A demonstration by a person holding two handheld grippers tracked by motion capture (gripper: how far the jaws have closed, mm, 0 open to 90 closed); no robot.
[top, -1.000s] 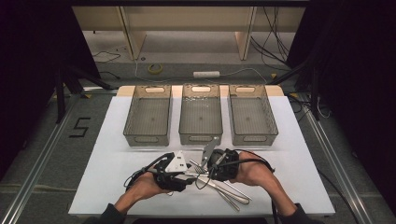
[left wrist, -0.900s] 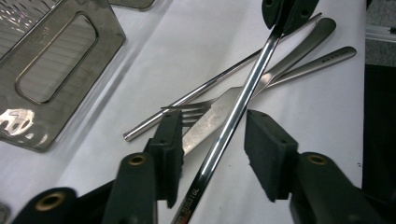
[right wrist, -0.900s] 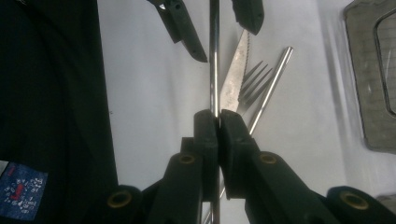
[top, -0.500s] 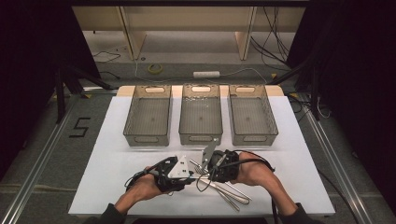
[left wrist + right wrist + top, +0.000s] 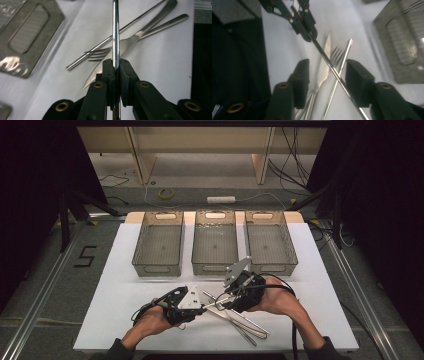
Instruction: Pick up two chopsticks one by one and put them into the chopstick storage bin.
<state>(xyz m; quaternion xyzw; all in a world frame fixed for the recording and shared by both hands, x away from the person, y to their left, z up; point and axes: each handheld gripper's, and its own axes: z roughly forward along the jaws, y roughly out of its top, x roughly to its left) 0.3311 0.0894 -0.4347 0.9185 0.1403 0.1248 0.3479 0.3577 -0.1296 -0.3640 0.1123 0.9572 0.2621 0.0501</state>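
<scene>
A thin metal chopstick [image 5: 115,30] is clamped upright between the pads of my left gripper [image 5: 116,66], whose jaws have just been closing on it. The same chopstick [image 5: 322,53] runs slantwise through the gap of my right gripper [image 5: 327,67]. Those jaws have just been opening, and their pads stand clear of it. In the high view both grippers meet at the table's front middle, left gripper [image 5: 202,307] facing right gripper [image 5: 225,300]. On the table beneath lie a fork [image 5: 125,46], a serrated knife [image 5: 92,77] and a second chopstick [image 5: 95,51], crossed over one another.
Three see-through trays stand side by side behind the grippers: left [image 5: 145,267], middle [image 5: 215,268], right [image 5: 292,260]. The loose cutlery [image 5: 245,322] stretches toward the front right. The white table [image 5: 125,290] ends close behind the hands.
The left gripper has edged toward the right gripper and now holds the chopstick's end. The right gripper's jaws have parted from it. Both hands have barely shifted.
</scene>
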